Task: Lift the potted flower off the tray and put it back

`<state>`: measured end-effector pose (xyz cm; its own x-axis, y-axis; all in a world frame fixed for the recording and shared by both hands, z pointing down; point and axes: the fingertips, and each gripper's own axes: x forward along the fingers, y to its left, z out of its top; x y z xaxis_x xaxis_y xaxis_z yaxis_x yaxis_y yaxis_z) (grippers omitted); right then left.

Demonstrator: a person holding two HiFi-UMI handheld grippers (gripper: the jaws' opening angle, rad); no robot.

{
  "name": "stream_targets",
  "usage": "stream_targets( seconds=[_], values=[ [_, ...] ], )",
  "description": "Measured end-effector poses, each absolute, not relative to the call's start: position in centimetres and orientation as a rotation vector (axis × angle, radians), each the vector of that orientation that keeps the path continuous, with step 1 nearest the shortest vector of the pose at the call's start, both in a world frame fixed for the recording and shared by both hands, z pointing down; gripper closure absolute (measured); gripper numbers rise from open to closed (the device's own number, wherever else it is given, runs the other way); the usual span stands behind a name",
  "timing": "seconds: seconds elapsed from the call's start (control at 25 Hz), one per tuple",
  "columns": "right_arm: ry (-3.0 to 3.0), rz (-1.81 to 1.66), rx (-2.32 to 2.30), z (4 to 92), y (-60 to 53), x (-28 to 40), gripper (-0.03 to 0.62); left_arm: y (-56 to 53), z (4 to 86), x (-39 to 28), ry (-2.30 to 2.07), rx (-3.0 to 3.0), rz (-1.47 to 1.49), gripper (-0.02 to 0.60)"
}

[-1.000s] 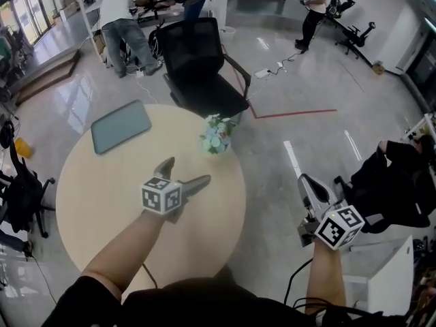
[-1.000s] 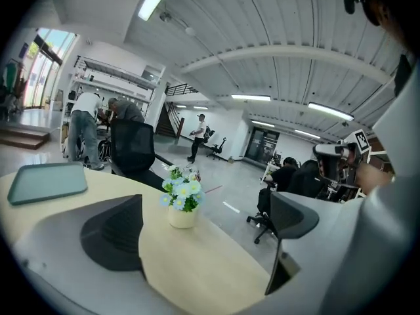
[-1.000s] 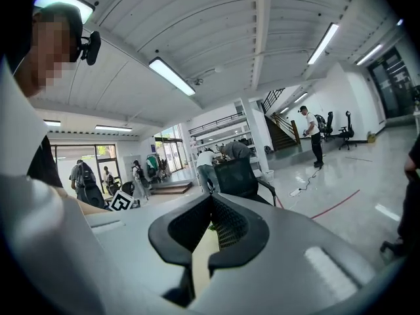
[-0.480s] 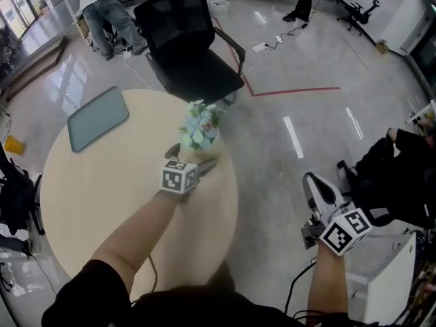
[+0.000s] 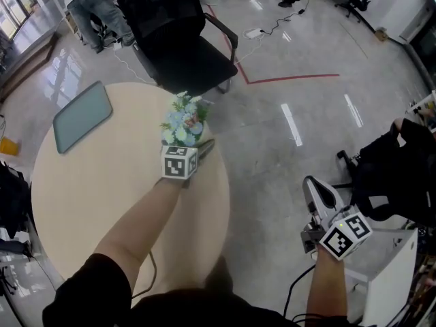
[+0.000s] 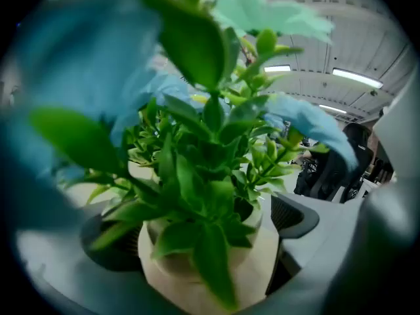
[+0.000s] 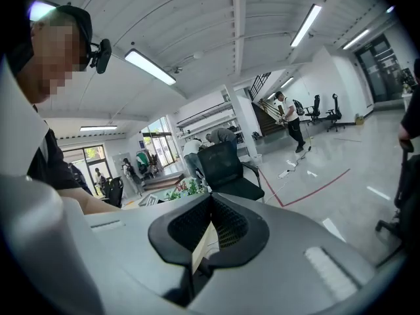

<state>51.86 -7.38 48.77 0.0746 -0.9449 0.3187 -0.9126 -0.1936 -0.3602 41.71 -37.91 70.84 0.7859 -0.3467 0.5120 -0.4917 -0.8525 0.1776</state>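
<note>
Grey plastic right gripper (image 5: pixel 317 186) nearest, hanging out over the floor well off the table, jaws pressed together with nothing between them. No part in this for now, by the look of it.

Further out, left gripper (image 5: pixel 191 146) at the end of a stretched bare forearm, jaws spread wide and straddling the small cream ceramic pot (image 6: pixel 216 274) of the potted flower with green leaves and pale blue blooms (image 5: pixel 182 120). Pads just beside the pot wall on both sides, no clear squeeze yet. Looks like the reach-in stage, grab not done.

Worth noting: sitting on the round beige wooden table (image 5: pixel 102 189) close to its far right edge, well apart from the flat grey-green rounded tray (image 5: pixel 82 116) over on the far left. So off the tray already, return trip left to do.

Biggest worries, just guessing: nudging the pot toward that edge during closing, with bare floor right past it. Also pinching leaves instead of the wall, given all that foliage drooping over the rim, then slipping or tipping mid-lift. Probably top-heavy too.

Beyond the table, black mesh office chair (image 5: pixel 174 36).
</note>
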Motion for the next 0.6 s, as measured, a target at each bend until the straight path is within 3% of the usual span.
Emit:
stream_targets(
  seconds=[0.16,0.24,0.6],
  values=[
    [1.936,-0.77,-2.259,49.2,-6.8,52.3,0.58,-39.1,71.5,42.1,-0.721,2.67,0.731,0.0],
    [1.927,-0.775,-2.263,49.4,-6.3,52.6,0.58,-39.2,71.8,42.2,-0.733,2.659,0.752,0.043],
    [1.988,-0.763,-2.203,47.3,-7.1,52.1,0.58,-39.3,68.4,38.9,-0.764,2.597,0.722,0.051]
  ],
)
